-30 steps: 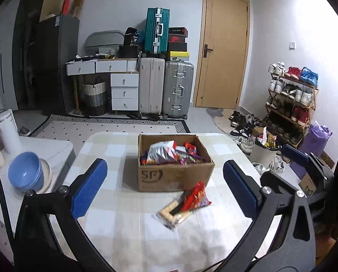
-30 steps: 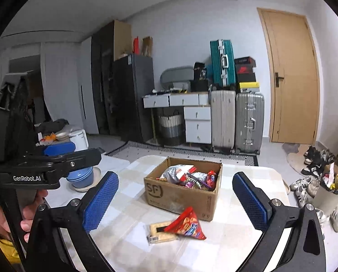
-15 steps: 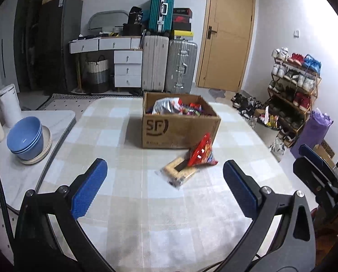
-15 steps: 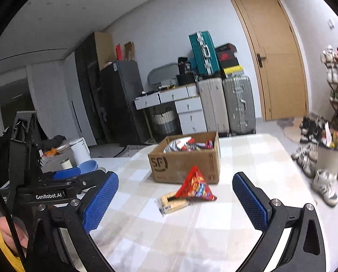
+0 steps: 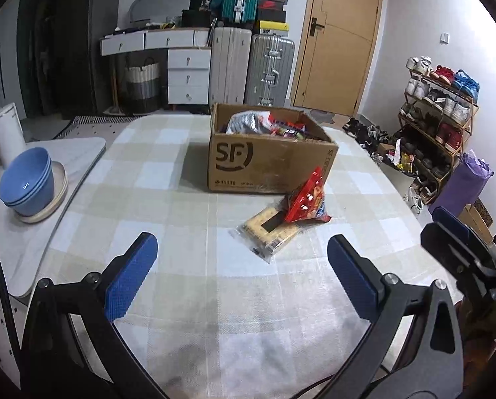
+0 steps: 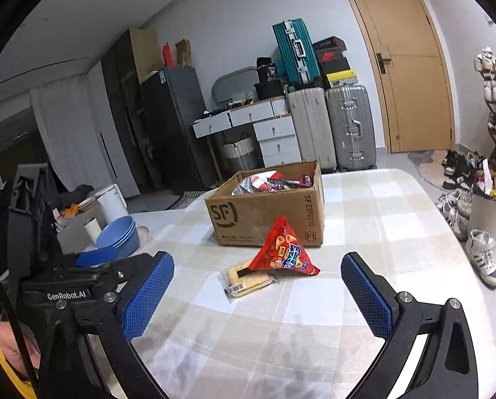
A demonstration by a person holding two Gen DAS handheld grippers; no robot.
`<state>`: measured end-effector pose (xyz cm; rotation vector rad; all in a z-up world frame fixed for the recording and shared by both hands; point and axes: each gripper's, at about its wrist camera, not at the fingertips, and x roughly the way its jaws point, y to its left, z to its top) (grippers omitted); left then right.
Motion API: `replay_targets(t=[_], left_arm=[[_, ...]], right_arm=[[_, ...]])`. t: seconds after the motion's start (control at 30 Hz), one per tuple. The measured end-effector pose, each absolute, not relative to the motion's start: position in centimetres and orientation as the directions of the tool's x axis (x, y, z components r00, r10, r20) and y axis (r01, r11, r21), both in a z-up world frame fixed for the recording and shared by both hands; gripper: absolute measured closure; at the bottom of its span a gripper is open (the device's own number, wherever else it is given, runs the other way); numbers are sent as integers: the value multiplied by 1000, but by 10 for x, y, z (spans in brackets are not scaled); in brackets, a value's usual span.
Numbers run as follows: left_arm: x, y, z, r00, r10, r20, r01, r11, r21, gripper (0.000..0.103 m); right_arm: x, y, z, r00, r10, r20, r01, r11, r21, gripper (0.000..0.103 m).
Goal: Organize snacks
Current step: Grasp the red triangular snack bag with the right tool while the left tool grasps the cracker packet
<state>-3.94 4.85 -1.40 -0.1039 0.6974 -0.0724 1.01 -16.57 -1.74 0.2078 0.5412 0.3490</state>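
A brown SF cardboard box (image 5: 268, 163) (image 6: 264, 212) holding several snack packets stands on the checked table (image 5: 181, 299). In front of it a red triangular snack bag (image 5: 306, 199) (image 6: 283, 252) leans on a clear-wrapped biscuit pack (image 5: 268, 229) (image 6: 248, 279). My left gripper (image 5: 241, 276) is open and empty, above the table a little short of the two loose snacks. My right gripper (image 6: 258, 292) is open and empty, near the snacks from the right side. The left gripper also shows in the right wrist view (image 6: 91, 266).
Blue bowls (image 5: 27, 183) on a plate and a white jar (image 5: 7, 133) sit on a side counter to the left. Suitcases (image 5: 251, 66), drawers and a door stand behind. A shoe rack (image 5: 437, 116) and purple bag are to the right.
Both grippers have come lower and closer to the table; the box and loose snacks now look larger and nearer. Both stay open and nothing on the table has moved.
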Motion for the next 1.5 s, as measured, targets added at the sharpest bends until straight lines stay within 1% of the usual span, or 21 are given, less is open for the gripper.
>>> replay_targets(t=[0.27, 0.37, 0.5, 0.57, 0.6, 0.67, 0.73, 0.77, 0.8, 0.87, 0.9, 1.03, 1.33, 1.5], left_arm=[[0, 52, -56, 705, -102, -702, 11, 991, -134, 1], [15, 51, -68, 686, -105, -720, 10, 991, -134, 1], [31, 48, -84, 662, -117, -740, 15, 990, -143, 1], [40, 44, -93, 649, -119, -752, 19, 990, -141, 1], [43, 43, -97, 642, -121, -757, 23, 990, -140, 1], [49, 41, -104, 635, -122, -763, 26, 990, -136, 1], [54, 39, -110, 623, -124, -772, 32, 991, -133, 1], [57, 38, -113, 619, -126, -775, 34, 990, -134, 1], [59, 38, -116, 616, -126, -778, 33, 990, -134, 1], [64, 39, -121, 607, -128, -784, 33, 990, -136, 1], [67, 39, -124, 603, -128, -787, 32, 990, -137, 1], [74, 46, -130, 602, -128, -788, 11, 988, -152, 1], [81, 49, -140, 576, -126, -808, 5, 989, -150, 1], [80, 52, -136, 600, -120, -791, -4, 988, -154, 1]], right_arm=[[47, -162, -45, 756, 365, -544, -250, 928, 275, 1], [67, -161, -52, 731, 385, -563, -253, 920, 300, 1], [109, -151, -65, 669, 407, -621, -256, 912, 322, 1], [127, -144, -71, 637, 419, -647, -272, 907, 320, 3], [139, -140, -76, 621, 417, -663, -274, 909, 315, 5], [161, -133, -87, 593, 407, -694, -269, 913, 305, 21], [181, -128, -99, 552, 384, -740, -253, 923, 290, 26], [187, -127, -103, 540, 376, -753, -244, 926, 288, 30], [196, -126, -111, 518, 379, -767, -237, 925, 297, 31], [205, -125, -123, 484, 378, -789, -231, 925, 302, 40], [208, -124, -127, 470, 380, -796, -228, 924, 306, 41], [210, -128, -133, 469, 412, -781, -239, 911, 337, 50], [189, -145, -131, 492, 474, -731, -235, 880, 412, 57], [167, -165, -119, 528, 525, -668, -223, 844, 488, 64]])
